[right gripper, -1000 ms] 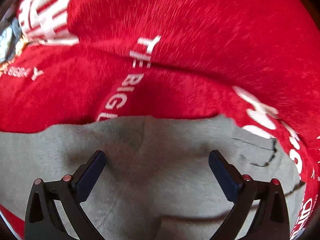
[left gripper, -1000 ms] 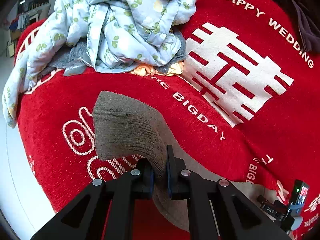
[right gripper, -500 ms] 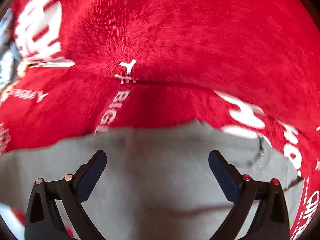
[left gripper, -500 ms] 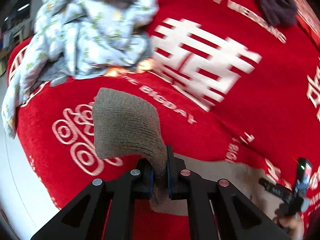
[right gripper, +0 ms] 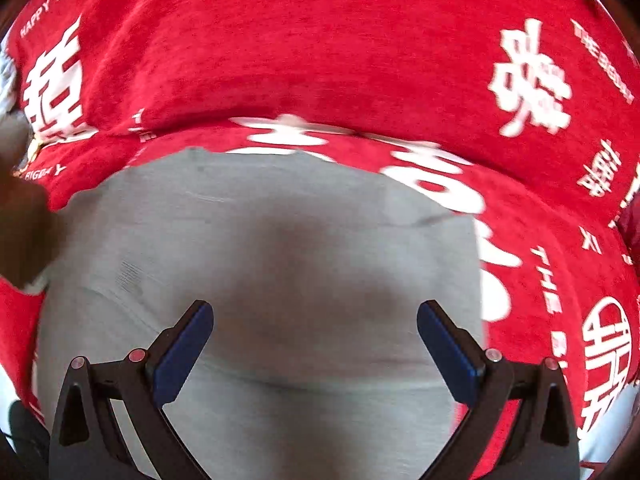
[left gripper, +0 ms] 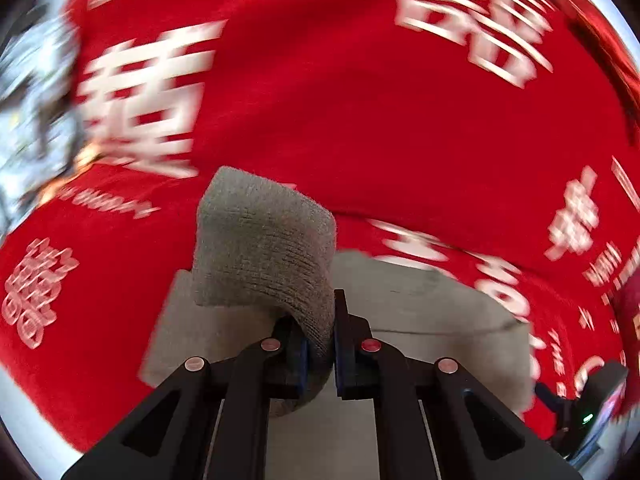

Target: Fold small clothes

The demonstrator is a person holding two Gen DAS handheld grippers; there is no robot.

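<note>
Red wedding-print cloth (right gripper: 320,60) carries a flat grey garment (right gripper: 280,260). Above it, the left hand-held gripper (left gripper: 320,344) angles downward, clamped on a grey knit sock (left gripper: 264,248); the right hand-held gripper (right gripper: 314,328) angles down, spread wide.

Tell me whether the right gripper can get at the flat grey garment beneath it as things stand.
Probably yes: the right gripper is open and empty, and the grey garment lies flat on the red blanket straight ahead, with nothing between.

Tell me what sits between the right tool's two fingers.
Only the flat grey garment lying below the right tool, whose fingers stand wide apart; nothing is gripped. The right wrist view shows it.
</note>
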